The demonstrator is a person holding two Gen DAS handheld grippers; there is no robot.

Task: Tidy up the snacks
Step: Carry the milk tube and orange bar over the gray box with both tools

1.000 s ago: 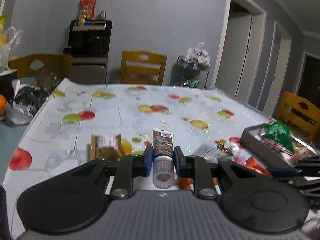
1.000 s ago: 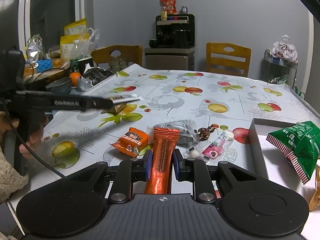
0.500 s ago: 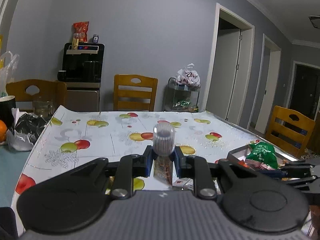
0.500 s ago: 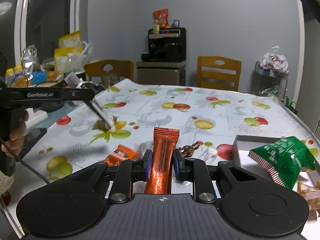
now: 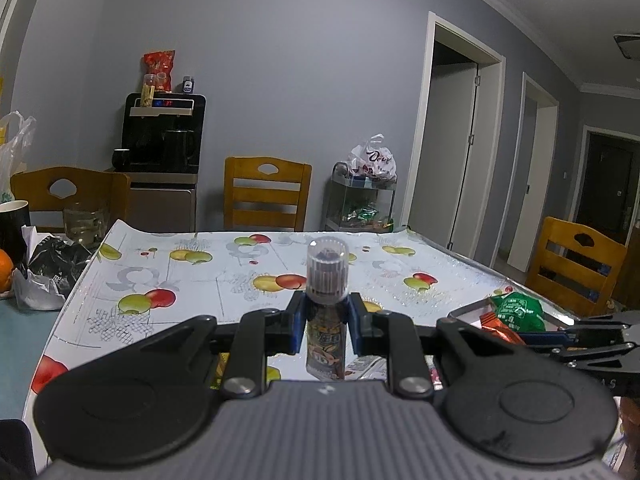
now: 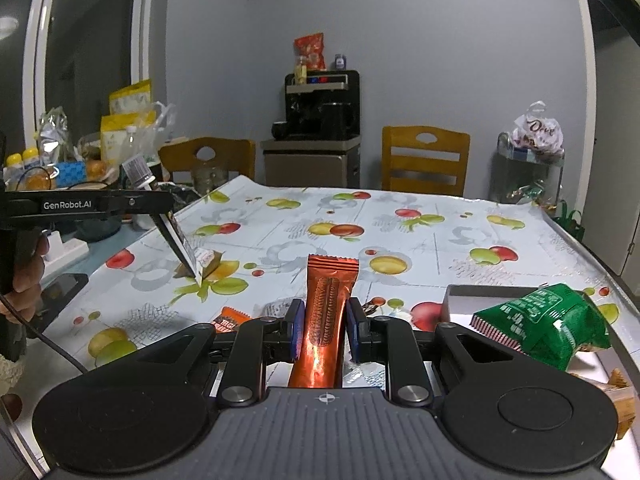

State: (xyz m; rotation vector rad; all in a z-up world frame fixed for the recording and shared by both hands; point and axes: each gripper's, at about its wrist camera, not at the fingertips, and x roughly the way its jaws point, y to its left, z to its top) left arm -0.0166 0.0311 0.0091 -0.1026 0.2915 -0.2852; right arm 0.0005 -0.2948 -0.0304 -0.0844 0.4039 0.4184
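Left claw (image 5: 326, 330) closed on a snack tube (image 5: 325, 340): blue pads grip its printed body just below the clear ribbed cap, cap up, flat tail hanging below the pads, tube clear of the table (image 5: 224, 280). From the right wrist view the same tube hangs tilted, tail end pointing down toward a small brown packet (image 6: 208, 261) lying on the fruit-print cloth; contact between them cannot be told. A hand (image 6: 26, 280) holds the left claw's handle at the left edge. Right claw (image 6: 322, 330) closed on an orange bar (image 6: 326, 312), gripped at mid-length, crimped end pointing up and away, held above the table. Just below and left of the right claw, an orange packet (image 6: 231, 318) lies on the cloth; further small wrapped sweets beside the claw are partly hidden. To the right, a grey tray (image 6: 460, 296) sits at the table edge with a green bag (image 6: 544, 324) in it, the bag's toothed edge overhanging the tray's left wall; a tan snack (image 6: 620, 396) lies in the tray's near corner. Far side of the table: wooden chairs (image 6: 424, 160), a black drinks machine (image 6: 320, 108) against the grey wall.
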